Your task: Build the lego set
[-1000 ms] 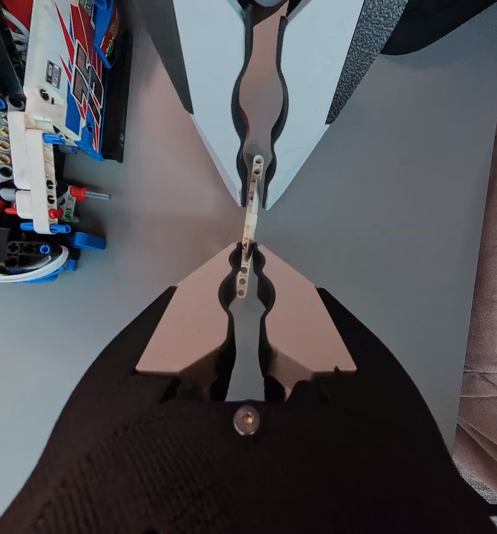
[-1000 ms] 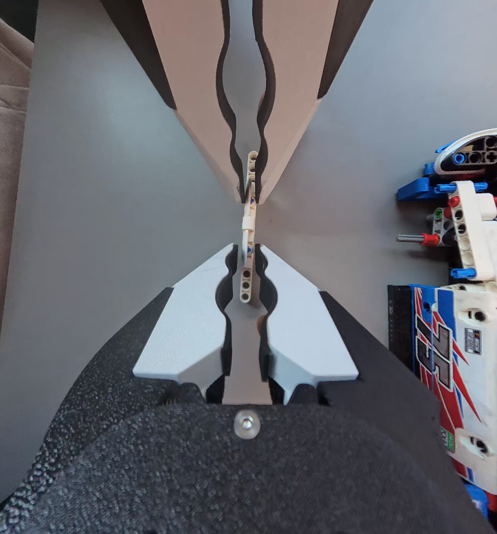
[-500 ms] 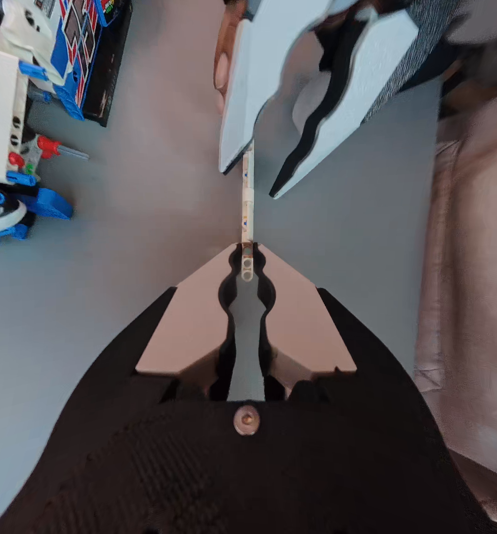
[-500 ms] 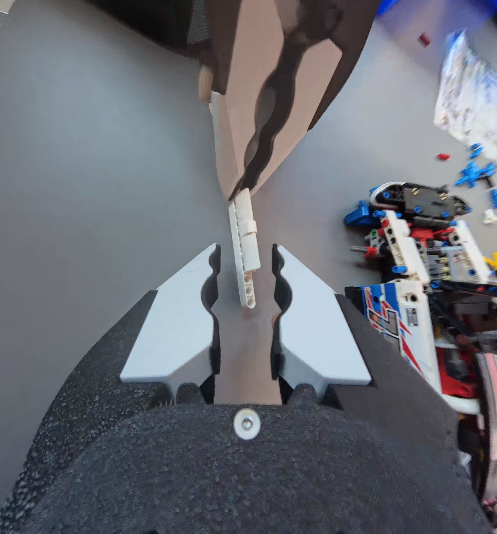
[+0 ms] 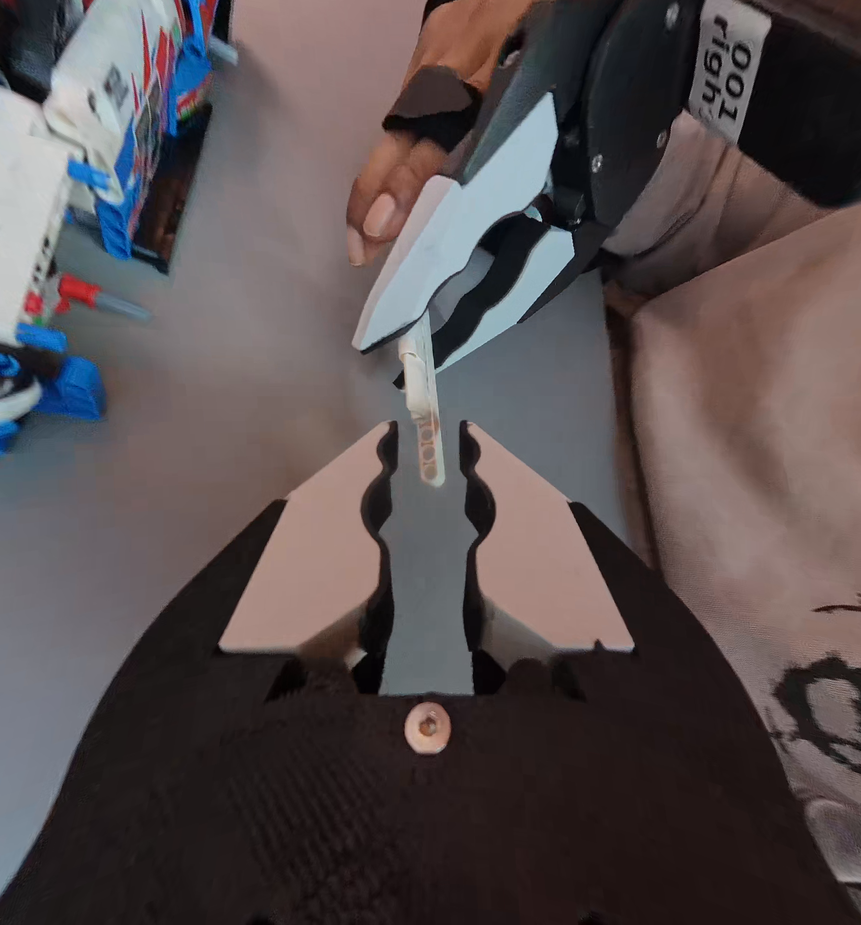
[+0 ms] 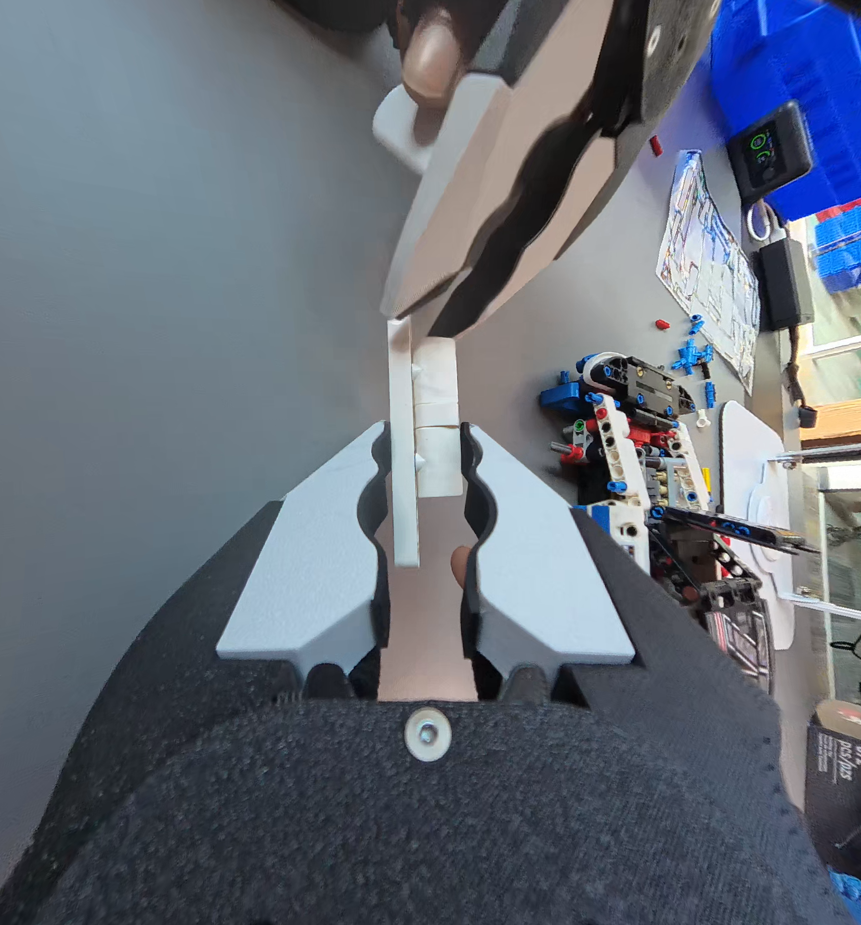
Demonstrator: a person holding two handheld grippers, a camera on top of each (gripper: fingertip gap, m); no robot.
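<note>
While R gripper [image 6: 422,430] jaws clamp white lego piece [image 6: 421,440], its end sits between L gripper [image 5: 428,425] jaws, apart.

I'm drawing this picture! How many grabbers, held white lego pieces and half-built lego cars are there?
Grippers: 2, tan-fingered left gripper, pale grey-fingered right gripper
Long white plastic lego piece: 1
Partly built white, blue and black lego car: 1
Total: 4

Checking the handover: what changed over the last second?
The left gripper let go of the white beam piece and now stands open around it. The right gripper, which opened briefly, re-gripped it across its wider side. The partly built car stayed put on the table.
</note>
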